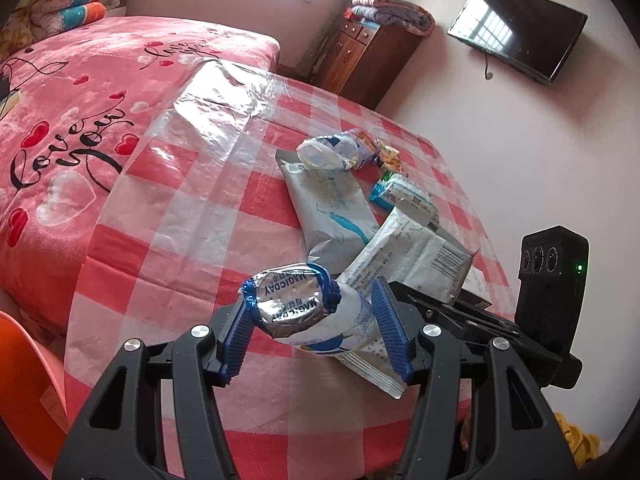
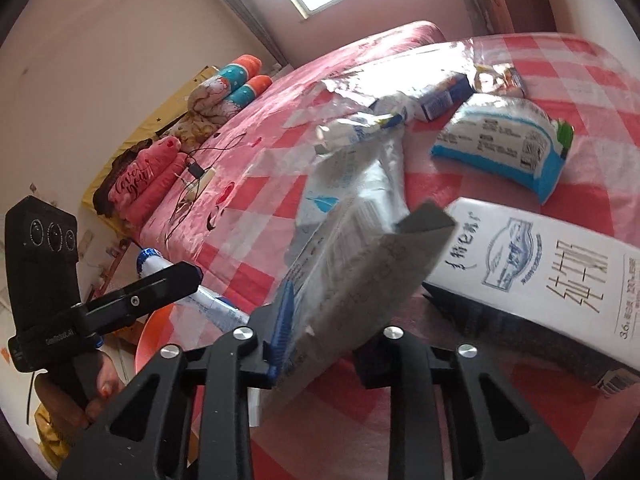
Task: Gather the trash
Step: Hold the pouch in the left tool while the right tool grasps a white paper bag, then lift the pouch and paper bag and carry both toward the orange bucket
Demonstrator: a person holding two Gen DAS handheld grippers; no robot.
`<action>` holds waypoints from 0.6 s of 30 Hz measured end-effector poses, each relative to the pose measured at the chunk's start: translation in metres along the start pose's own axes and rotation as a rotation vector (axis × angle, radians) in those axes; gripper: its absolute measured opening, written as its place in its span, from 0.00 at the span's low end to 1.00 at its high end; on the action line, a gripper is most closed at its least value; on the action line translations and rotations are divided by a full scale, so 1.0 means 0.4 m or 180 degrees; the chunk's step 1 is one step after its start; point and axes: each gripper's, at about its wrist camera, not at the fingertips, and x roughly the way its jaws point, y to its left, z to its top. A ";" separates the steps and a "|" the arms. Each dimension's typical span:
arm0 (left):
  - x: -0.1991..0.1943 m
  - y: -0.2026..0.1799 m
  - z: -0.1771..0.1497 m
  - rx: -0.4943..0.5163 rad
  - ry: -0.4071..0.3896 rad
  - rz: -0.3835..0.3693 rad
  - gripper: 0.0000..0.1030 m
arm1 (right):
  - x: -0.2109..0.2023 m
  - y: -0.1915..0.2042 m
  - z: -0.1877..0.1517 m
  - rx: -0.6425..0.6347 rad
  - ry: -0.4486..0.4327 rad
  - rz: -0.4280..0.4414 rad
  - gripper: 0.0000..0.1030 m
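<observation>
From the left wrist, the left tool (image 1: pixel 316 320) is clenched on a crumpled foil wrapper (image 1: pixel 308 308), held above the checked desk (image 1: pixel 180 208); more trash lies beyond it.

From the right wrist, the right tool (image 2: pixel 320 332) grips a flat silver packet (image 2: pixel 360 272), beside a white milk carton (image 2: pixel 540 272) on the desk.
</observation>
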 end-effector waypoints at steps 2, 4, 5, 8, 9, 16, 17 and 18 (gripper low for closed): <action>-0.013 0.006 0.000 -0.0041 -0.0054 -0.0040 0.56 | -0.010 0.015 0.003 -0.0076 -0.0044 -0.0011 0.22; -0.028 0.014 -0.001 -0.0075 -0.0107 -0.0067 0.56 | -0.023 0.033 0.003 -0.0149 -0.0092 -0.0019 0.21; -0.032 0.014 -0.001 -0.0083 -0.0123 -0.0069 0.56 | -0.028 0.041 0.003 -0.0177 -0.0107 -0.0022 0.20; -0.052 0.025 -0.001 -0.0119 -0.0180 -0.0071 0.56 | -0.042 0.064 0.002 -0.0288 -0.0148 -0.0058 0.19; -0.060 0.030 -0.002 -0.0133 -0.0199 -0.0067 0.56 | -0.046 0.073 0.002 -0.0326 -0.0162 -0.0062 0.18; -0.113 0.071 -0.012 -0.0233 -0.0301 -0.0014 0.56 | -0.054 0.115 0.006 -0.0460 -0.0212 -0.0038 0.17; -0.123 0.078 -0.013 -0.0248 -0.0319 0.0002 0.56 | -0.053 0.121 0.007 -0.0473 -0.0213 -0.0027 0.17; -0.133 0.085 -0.015 -0.0264 -0.0336 0.0020 0.56 | -0.054 0.124 0.008 -0.0481 -0.0212 -0.0016 0.17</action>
